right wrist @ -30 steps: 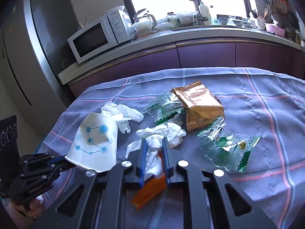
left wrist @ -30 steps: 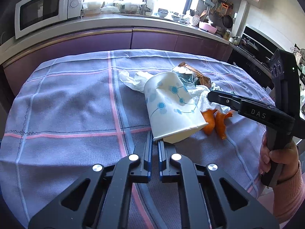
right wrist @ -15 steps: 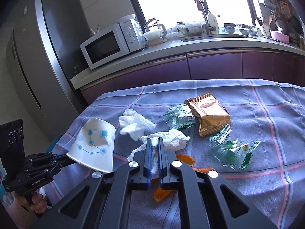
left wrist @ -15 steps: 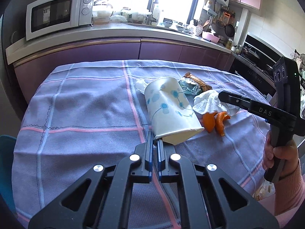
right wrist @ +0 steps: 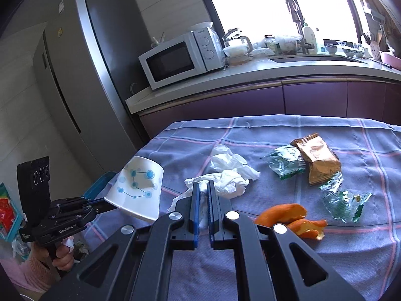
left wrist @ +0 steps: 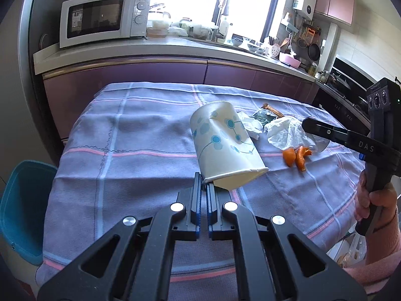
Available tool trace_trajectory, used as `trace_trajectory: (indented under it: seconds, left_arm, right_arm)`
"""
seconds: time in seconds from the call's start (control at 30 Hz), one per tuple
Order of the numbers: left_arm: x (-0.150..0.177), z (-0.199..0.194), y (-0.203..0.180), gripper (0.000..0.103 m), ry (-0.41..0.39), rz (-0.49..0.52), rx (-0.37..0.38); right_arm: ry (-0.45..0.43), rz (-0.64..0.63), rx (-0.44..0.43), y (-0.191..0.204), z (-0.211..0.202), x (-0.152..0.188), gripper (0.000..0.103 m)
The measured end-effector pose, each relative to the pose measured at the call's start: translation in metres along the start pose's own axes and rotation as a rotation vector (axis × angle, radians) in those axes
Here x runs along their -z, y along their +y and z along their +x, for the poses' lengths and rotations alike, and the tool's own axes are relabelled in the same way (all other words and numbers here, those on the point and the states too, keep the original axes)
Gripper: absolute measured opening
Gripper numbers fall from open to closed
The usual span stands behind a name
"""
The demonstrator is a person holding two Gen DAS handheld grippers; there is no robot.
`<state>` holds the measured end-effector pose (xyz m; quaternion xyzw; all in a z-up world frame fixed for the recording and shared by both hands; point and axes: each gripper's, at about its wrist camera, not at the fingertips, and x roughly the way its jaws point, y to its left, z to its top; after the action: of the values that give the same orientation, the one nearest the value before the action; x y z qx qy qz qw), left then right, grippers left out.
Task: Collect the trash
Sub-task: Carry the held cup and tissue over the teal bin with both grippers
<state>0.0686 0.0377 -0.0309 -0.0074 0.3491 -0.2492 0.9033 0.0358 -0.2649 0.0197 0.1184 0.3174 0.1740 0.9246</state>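
My left gripper [left wrist: 204, 183] is shut on the rim of a white paper cup [left wrist: 225, 148] with blue dots and holds it above the table; the cup also shows in the right wrist view [right wrist: 136, 190]. My right gripper [right wrist: 203, 188] is shut on a crumpled white tissue [right wrist: 223, 183], lifted off the cloth; the tissue hangs from it in the left wrist view [left wrist: 285, 133]. Orange peel [right wrist: 290, 218] lies on the cloth by my right gripper. A second tissue [right wrist: 230, 161], a gold wrapper [right wrist: 318, 158] and clear green wrappers [right wrist: 343, 200] lie further back.
A purple checked cloth [left wrist: 140, 135] covers the table. A blue bin [left wrist: 20, 208] stands on the floor at the table's left edge. A purple counter with a microwave [left wrist: 102, 18] runs behind. A fridge [right wrist: 82, 80] stands at the left.
Both grippers have risen and pulled back with their loads. The cup has moved left toward the table edge. The tissue has come up off the orange peel.
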Motion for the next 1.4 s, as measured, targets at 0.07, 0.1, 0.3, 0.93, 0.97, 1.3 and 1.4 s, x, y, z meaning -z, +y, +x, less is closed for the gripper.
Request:
trace_trajectory:
  seconds: [0.07,0.1,0.3,0.93,0.97,1.3,1.4]
  left_arm:
    - [0.003,-0.008,0.007,0.004,-0.008,-0.011,-0.017]
    - [0.004,-0.011,0.010,0.004,-0.011,-0.015,-0.025]
    - [0.011,-0.032,0.036,0.004,-0.032,-0.054,-0.077]
    - [0.033,-0.109,0.143,0.004,-0.104,-0.229,-0.319]
    - [0.035,-0.112,0.149,0.004,-0.106,-0.237,-0.330]
    - [0.052,-0.132,0.195,0.004,-0.101,-0.315,-0.430]
    - [0.057,-0.131,0.211,0.004,-0.086,-0.344,-0.449]
  right_arm:
    - [0.004,-0.016,-0.028,0.011,0.005,-0.002,0.005]
    - [0.006,-0.026,-0.042,0.016,0.007,-0.002,0.005]
    - [0.033,-0.080,-0.120,0.050,0.028,-0.007,0.005]
    - [0.106,-0.207,-0.339,0.148,0.095,-0.023,0.005]
    - [0.110,-0.213,-0.347,0.153,0.097,-0.023,0.005]
    - [0.173,-0.259,-0.419,0.195,0.133,-0.024,0.005]
    - [0.184,-0.284,-0.430,0.209,0.140,-0.023,0.005]
